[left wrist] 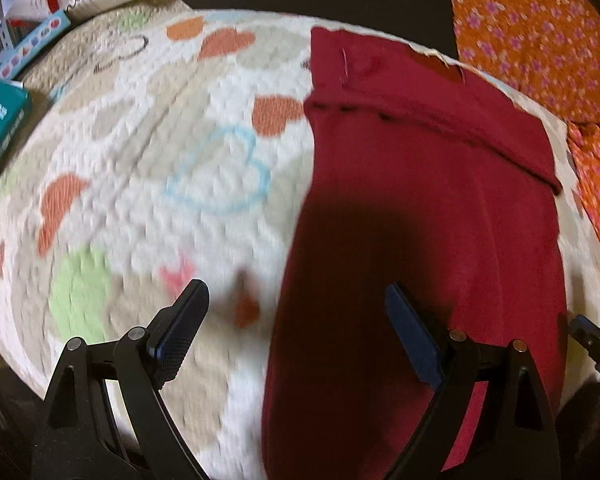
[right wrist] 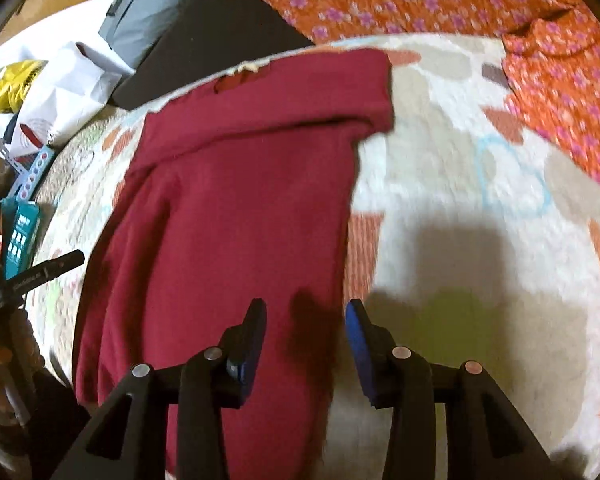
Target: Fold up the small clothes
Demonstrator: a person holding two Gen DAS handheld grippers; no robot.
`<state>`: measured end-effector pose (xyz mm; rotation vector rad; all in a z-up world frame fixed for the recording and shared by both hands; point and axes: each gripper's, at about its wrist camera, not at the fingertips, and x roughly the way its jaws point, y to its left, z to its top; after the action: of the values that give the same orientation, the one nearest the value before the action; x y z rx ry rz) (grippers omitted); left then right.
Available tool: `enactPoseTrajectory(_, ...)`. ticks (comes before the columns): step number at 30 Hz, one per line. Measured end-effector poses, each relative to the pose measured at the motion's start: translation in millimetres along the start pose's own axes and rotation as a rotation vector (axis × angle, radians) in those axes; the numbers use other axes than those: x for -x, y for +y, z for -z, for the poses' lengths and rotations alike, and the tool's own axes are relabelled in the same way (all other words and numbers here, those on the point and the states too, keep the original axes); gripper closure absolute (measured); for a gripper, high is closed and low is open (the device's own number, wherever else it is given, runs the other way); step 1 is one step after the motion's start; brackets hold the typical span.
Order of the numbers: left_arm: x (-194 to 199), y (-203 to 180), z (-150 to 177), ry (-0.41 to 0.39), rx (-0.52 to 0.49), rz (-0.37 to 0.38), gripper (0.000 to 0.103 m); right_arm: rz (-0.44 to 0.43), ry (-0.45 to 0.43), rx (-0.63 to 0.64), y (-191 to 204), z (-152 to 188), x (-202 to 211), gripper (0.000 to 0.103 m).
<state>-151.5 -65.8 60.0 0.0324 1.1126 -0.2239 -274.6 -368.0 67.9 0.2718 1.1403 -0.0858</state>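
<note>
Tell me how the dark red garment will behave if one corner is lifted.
The dark red garment looks soft and floppy: its far end lies folded over, so it would likely drape and sag. It probably weighs little. On the textured blanket, it may drag rather than slide.

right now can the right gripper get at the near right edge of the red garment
Probably yes: the right gripper hangs open and empty just above that edge of the red garment, nothing lying between; the left gripper sits off at the far side.
</note>
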Motion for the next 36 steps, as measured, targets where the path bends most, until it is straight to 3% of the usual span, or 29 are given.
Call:
enactPoseTrajectory(8, 1.1, 9.6, 38.6, 0.064, 0.029, 0.05, 0.013, -0.103, 0.098, -0.039, -5.0, 44.8, -0.6, 0.06)
enactPoseTrajectory(12, -2.0, 9.6, 41.0, 0.077, 0.03, 0.037, 0.013, -0.081, 0.039, -0.002, 5.0, 49.1, -2.8, 0.061)
enactPoseTrajectory(15, 1.1, 11.4, 40.9, 0.067, 0.034, 0.034, 0.013, -0.052, 0.009, 0.086, 14.9, 49.4, -1.4, 0.092)
enactPoseTrajectory(17, 3.8, 14.1, 42.8, 0.062, 0.041, 0.032, 0.013, -0.066, 0.007, 0.071, 9.8, 47.7, 6.3, 0.096)
enactPoseTrajectory(20, 4.1, 20.0, 47.0, 0.069, 0.062, 0.039, 0.013, 0.0, -0.016, 0.081, -0.6, 45.8, 20.4, 0.096)
enactPoseTrajectory(24, 1.3, 21.6, 49.7, 0.09, 0.08, 0.043, 0.013, 0.006, 0.022, 0.056, -7.1, 44.7, 13.2, 0.096)
enactPoseTrajectory(28, 2.2, 19.2, 54.8, 0.095, 0.073, 0.046, 0.013, -0.041, 0.043, 0.037, -4.1, 51.1, 17.3, 0.095)
enactPoseTrajectory(30, -0.9, 17.1, 57.4, 0.111, 0.07, 0.039, 0.013, -0.06, 0.049, -0.005, -9.4, 54.7, 21.5, 0.091)
enactPoseTrajectory(32, -2.0, 16.3, 58.8, 0.115, 0.068, 0.029, 0.013, -0.092, 0.074, -0.04, -15.4, 62.8, 24.5, 0.068)
enactPoseTrajectory(36, -1.3, 16.3, 59.1, 0.113, 0.069, 0.021, 0.013, -0.117, 0.108, -0.068, -18.8, 76.4, 23.5, 0.064)
